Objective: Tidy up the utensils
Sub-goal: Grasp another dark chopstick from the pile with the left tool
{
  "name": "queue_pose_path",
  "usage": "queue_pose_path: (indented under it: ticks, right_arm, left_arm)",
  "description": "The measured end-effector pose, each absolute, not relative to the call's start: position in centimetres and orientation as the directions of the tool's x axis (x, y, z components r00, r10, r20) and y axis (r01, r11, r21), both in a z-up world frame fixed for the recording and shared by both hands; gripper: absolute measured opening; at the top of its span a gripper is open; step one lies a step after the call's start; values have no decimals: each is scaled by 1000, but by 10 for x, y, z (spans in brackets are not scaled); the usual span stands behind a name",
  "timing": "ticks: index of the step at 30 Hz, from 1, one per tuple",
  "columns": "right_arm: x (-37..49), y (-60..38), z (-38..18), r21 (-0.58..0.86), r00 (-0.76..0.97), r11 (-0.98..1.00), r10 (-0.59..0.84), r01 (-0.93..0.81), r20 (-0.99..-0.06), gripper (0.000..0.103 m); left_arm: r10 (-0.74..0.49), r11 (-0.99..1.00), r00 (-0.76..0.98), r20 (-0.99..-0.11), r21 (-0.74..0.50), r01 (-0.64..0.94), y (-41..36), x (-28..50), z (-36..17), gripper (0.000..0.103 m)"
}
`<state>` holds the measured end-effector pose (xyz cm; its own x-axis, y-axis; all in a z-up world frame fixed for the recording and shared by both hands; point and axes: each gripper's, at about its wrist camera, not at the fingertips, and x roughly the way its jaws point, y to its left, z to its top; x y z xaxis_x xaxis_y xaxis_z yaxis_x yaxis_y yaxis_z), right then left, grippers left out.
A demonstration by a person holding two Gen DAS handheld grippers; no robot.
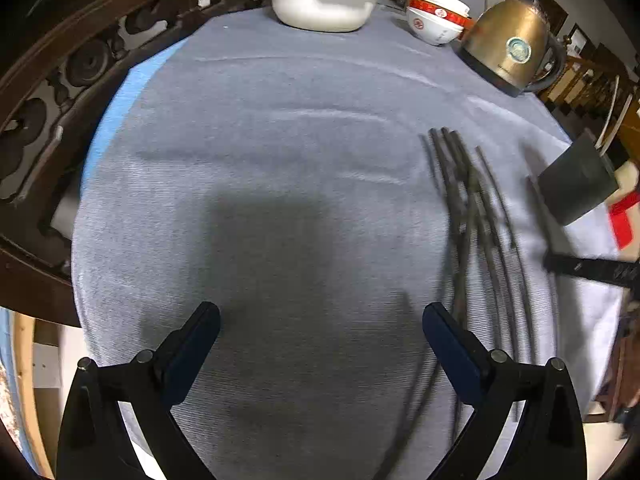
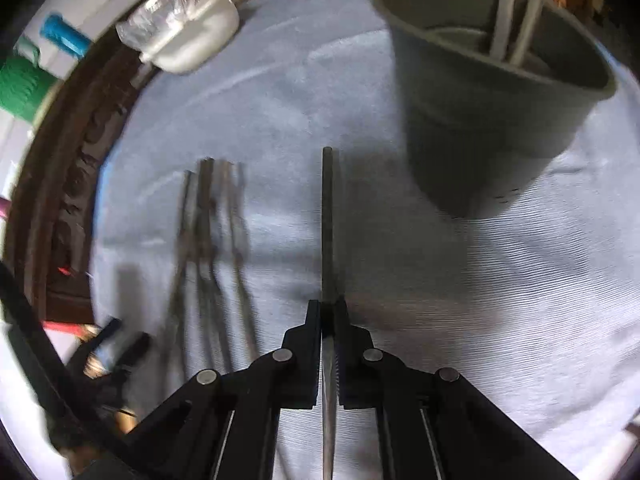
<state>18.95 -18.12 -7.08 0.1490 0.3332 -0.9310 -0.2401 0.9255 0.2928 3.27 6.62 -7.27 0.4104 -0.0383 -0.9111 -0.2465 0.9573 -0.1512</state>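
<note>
There my right tongs [image 2: 328, 312] were clamped on one dark chopstick [image 2: 327, 220] beside the grey holder [image 2: 480, 120]; my left tongs [image 1: 320, 320] hung wide apart, empty, above the desk [image 1: 260, 140].

Ribbed matt cloth [image 1: 280, 140], brushed-metal kettle [image 1: 512, 44] (glossy), matt plastic holder [image 2: 492, 120].

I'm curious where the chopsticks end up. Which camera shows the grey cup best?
The right wrist view: the cup fills the upper right, its open mouth and two pale utensils inside visible. The left wrist view catches only its side at the right edge.
</note>
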Motion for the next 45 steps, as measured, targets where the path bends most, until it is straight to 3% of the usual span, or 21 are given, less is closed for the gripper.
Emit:
queue_pose_path:
  ticks: [3,8,12,14,17,18,20,31,45]
  right_arm:
    - [190,-184,-73,295,116,916,336,-272,-935,8]
    - [189,-186,-74,309,126,909,354,-280,-927,8]
    - [187,-196,-75,335,130,901,381,-276,-915,8]
    - [186,-199,-75,345,133,898,391,-275,-911,8]
    - [186,-203,-76,361,135,892,407,-271,-904,8]
    - [185,-204,-75,365,135,891,411,-270,-902,8]
    - [185,-209,-75,374,137,888,419,-269,-897,8]
    - [182,-218,-73,385,132,881,431,-274,-893,8]
    - [199,-190,-76,338,49,896,367,-288,-929,9]
  left_arm:
    - [-69,967,400,-914,-159,-197,57,43,-63,97]
    - [-107,985,325,-940,-145,-96,34,64,-57,73]
    - [-106,992,259,-960,-119,-35,16,81,-57,66]
    - [-92,995,231,-969,-98,-15,9,87,-60,54]
    - [-90,996,180,-980,-89,14,-2,100,-67,45]
    - [-124,992,166,-978,-123,16,-4,104,-69,40]
    - [-138,990,140,-981,-137,17,-6,111,-72,8]
    - [-236,959,184,-954,-260,-115,41,109,-56,6]
    - [-203,960,68,-977,-212,-181,51,125,-76,10]
